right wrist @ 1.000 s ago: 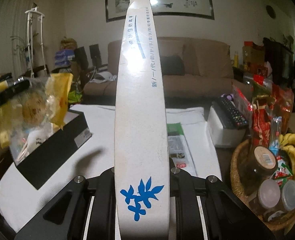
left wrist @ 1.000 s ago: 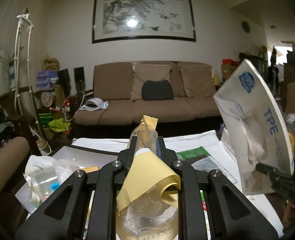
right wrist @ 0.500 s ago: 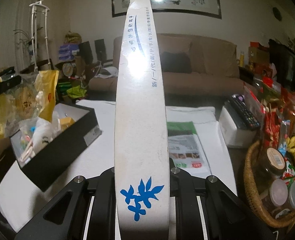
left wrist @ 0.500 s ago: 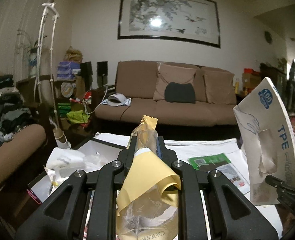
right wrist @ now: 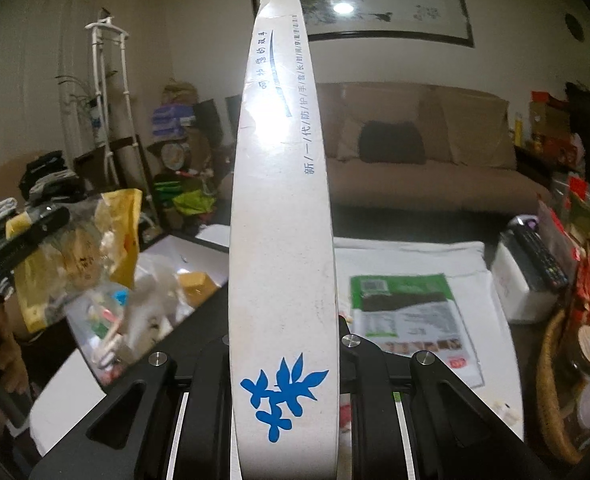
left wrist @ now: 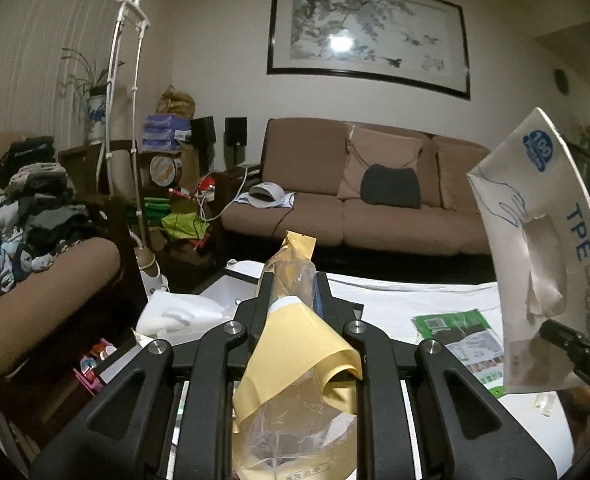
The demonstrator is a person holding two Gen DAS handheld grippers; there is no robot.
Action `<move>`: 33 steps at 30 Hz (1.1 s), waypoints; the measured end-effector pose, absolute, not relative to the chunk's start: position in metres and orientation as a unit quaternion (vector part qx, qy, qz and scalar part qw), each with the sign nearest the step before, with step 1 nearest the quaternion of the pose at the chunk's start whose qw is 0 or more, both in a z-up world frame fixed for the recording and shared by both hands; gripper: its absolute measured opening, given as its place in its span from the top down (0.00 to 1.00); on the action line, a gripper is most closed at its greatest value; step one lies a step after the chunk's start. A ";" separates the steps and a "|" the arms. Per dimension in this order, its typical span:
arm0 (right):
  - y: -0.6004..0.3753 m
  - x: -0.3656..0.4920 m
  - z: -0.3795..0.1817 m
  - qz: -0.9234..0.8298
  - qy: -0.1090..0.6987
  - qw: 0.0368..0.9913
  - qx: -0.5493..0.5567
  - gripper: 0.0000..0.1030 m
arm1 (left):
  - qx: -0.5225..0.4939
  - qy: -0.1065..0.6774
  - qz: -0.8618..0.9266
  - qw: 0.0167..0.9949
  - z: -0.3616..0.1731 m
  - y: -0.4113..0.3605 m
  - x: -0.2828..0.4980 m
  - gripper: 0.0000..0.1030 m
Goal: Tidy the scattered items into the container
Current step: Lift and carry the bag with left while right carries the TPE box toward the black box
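Both grippers hold an item up beside the black box on the white table.

The left gripper points slightly downward, its jaws nearly closed and clamped on a yellow and clear snack bag; the right gripper tilts down likewise, jaws narrow and pinching the thin edge of a white glove box that stands upright. The left wrist view shows the glove box's broad face, with blue lettering and a torn dispensing slot, to the right of the black box. The right wrist view looks into the black box, open-topped and holding small white and coloured odds and ends, with the snack bag hanging over its left end. Right of the black box lie a green leaflet, a remote and a wicker basket.
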State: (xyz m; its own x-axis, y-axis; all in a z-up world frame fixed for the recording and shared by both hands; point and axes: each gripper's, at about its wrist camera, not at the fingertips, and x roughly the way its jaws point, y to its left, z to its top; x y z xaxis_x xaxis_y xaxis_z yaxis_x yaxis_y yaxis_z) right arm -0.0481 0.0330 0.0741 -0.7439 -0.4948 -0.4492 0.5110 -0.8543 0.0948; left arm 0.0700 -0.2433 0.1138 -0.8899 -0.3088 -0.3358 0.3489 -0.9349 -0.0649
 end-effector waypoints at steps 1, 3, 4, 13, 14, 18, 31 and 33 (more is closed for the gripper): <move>0.029 -0.049 0.076 -0.932 0.015 0.274 0.234 0.85 | 0.159 0.062 -0.970 0.174 0.115 -0.247 0.072 0.84; 0.018 -0.050 0.079 -0.929 0.006 0.287 0.234 0.85 | 0.159 0.063 -0.968 0.182 0.116 -0.253 0.076 0.84; 0.015 -0.050 0.080 -0.926 -0.001 0.295 0.234 0.85 | 0.161 0.065 -0.967 0.185 0.115 -0.258 0.078 0.84; -0.031 -0.039 0.089 -0.900 -0.025 0.371 0.228 0.85 | 0.166 0.070 -0.959 0.219 0.115 -0.289 0.092 0.84; -0.034 -0.039 0.089 -0.898 -0.027 0.377 0.227 0.85 | 0.167 0.071 -0.958 0.222 0.114 -0.291 0.093 0.84; -0.048 -0.037 0.089 -0.891 -0.036 0.392 0.227 0.85 | 0.159 0.078 -0.954 0.241 0.115 -0.300 0.100 0.84; -0.096 -0.048 0.066 -0.862 -0.074 0.429 0.260 0.85 | 0.174 0.067 -0.953 0.240 0.109 -0.310 0.096 0.84; -0.108 -0.055 0.055 -0.854 -0.079 0.431 0.280 0.85 | 0.185 0.058 -0.951 0.241 0.106 -0.308 0.090 0.84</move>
